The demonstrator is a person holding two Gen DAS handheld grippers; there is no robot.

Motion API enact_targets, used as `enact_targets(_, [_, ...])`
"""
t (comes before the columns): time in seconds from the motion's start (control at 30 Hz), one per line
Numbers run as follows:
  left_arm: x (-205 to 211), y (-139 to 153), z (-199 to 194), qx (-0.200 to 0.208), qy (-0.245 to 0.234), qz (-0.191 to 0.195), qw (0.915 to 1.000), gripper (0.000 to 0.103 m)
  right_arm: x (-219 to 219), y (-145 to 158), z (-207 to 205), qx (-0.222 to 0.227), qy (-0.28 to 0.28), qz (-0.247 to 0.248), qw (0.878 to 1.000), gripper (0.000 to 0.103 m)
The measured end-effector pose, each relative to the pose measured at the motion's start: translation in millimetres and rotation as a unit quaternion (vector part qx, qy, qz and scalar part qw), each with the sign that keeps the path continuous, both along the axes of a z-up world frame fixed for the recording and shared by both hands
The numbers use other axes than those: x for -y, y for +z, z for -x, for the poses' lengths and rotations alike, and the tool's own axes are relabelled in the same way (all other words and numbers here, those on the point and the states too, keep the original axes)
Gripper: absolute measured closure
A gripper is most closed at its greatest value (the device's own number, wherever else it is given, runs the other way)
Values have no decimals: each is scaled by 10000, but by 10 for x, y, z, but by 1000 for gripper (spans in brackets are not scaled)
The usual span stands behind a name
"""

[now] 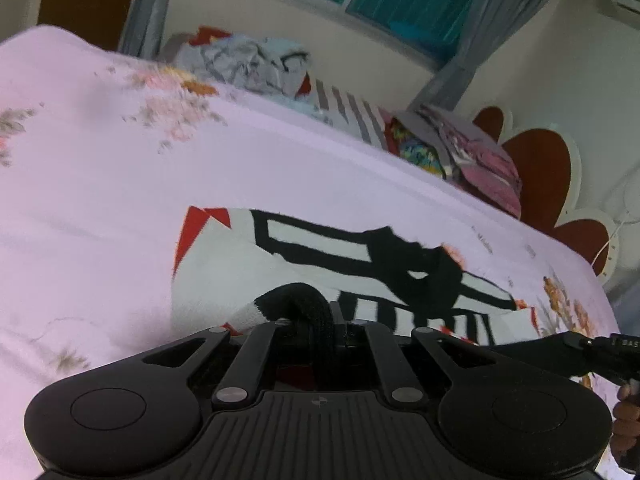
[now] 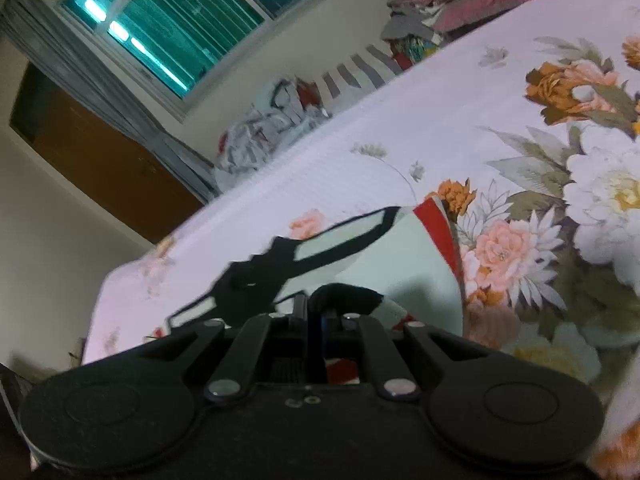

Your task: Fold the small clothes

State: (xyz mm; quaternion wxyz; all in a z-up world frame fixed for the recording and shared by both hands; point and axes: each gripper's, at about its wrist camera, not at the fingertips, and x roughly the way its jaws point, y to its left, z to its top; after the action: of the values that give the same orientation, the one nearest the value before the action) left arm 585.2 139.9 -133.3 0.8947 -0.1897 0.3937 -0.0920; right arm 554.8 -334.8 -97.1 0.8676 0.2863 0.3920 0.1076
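Note:
A small white garment [image 1: 320,248] with thick black lines and red corners lies spread on the pink floral bedsheet [image 1: 100,200]. My left gripper [image 1: 320,320] is shut on its near black hem, which bunches up over the fingers. My right gripper [image 2: 316,312] is shut on another part of the same black hem; the garment [image 2: 400,248] stretches away from it. The right gripper's arm [image 1: 600,352] shows at the right edge of the left wrist view. The fingertips of both grippers are hidden by the cloth.
A heap of unfolded clothes [image 1: 248,64] lies at the far edge of the bed, with a stack of folded clothes [image 1: 472,152] beside it. A red and white headboard [image 1: 540,168] stands at the right. A window [image 2: 168,12] and brown door [image 2: 92,152] are behind.

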Motion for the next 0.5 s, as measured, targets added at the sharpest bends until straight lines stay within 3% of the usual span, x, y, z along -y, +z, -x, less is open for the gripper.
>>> enact_targets(0.17, [-58,-167,-238,-20,-194,607,9980,94,25,-235,-291,-230,-85,-56,9997,96])
enact_targets(0.2, [-81,-186,-260,48,-195,782,9967,70,26,-259,-329,-190,-88,-101,9997,91])
enact_targets(0.23, [-90,-179,-267,137,-125,827,9964,27,29,-267,-349,-116,-140,-111,9998,83])
enact_targets(0.27, [-88,-141,-256,326,5,769,9965,10,39,-251,-359,-13,-232,-79,9997,79])
enact_targets(0.3, [-91,-89,-239,583,141,669,9960,0,58,-228,-365,101,-335,-74,9994,72])
enact_targets(0.33, [-102,-52,-242,717,115,705,9949,0,83,-204,-378,183,-394,-123,9990,64])
enact_targets(0.4, [-104,-13,-297,660,5,683,9955,0,118,-147,-364,366,-404,-152,9984,62])
enact_targets(0.5, [2,-43,-364,518,-288,-5,9982,1,97,-83,-374,473,-174,172,9986,62])
